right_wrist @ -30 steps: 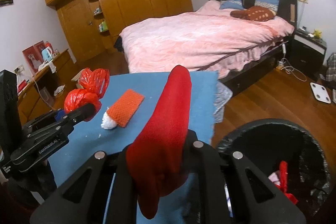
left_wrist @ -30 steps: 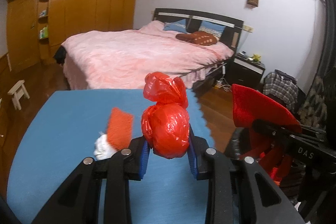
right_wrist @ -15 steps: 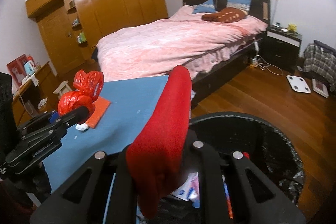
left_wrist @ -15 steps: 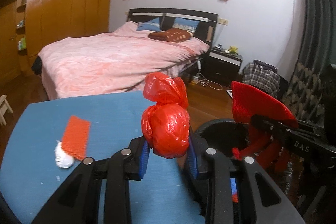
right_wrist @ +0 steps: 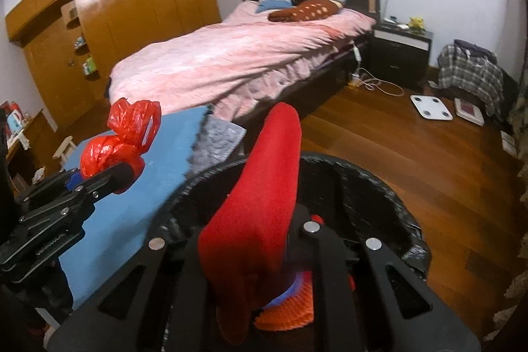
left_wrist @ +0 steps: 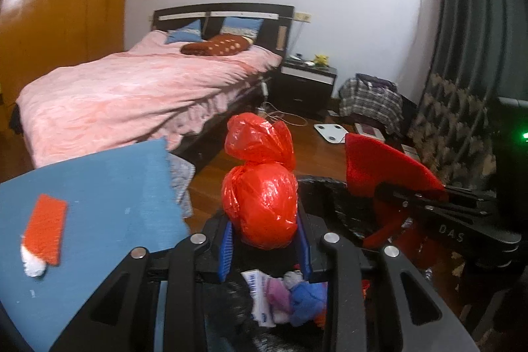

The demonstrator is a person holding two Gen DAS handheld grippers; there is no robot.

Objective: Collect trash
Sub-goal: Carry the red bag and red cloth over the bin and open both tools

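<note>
I am gripping a knotted red plastic bag (left_wrist: 260,207) between my left fingers (left_wrist: 226,249), holding it over the black trash bin (right_wrist: 379,187). My right fingers (right_wrist: 297,240) are pinching a red cloth (right_wrist: 260,203) above the same bin. An orange-and-white scrap (left_wrist: 44,233) is lying on the blue tabletop (left_wrist: 109,187).

My left gripper (left_wrist: 264,240) has blue pads and holds a glossy red bag (left_wrist: 260,207). The cloth (right_wrist: 260,207) in my right gripper (right_wrist: 283,253) is plain red. Bin (right_wrist: 379,187) black, mat (left_wrist: 99,193) blue, sponge (left_wrist: 44,228) orange with a white end, bedspread (left_wrist: 132,94) pink.
</note>
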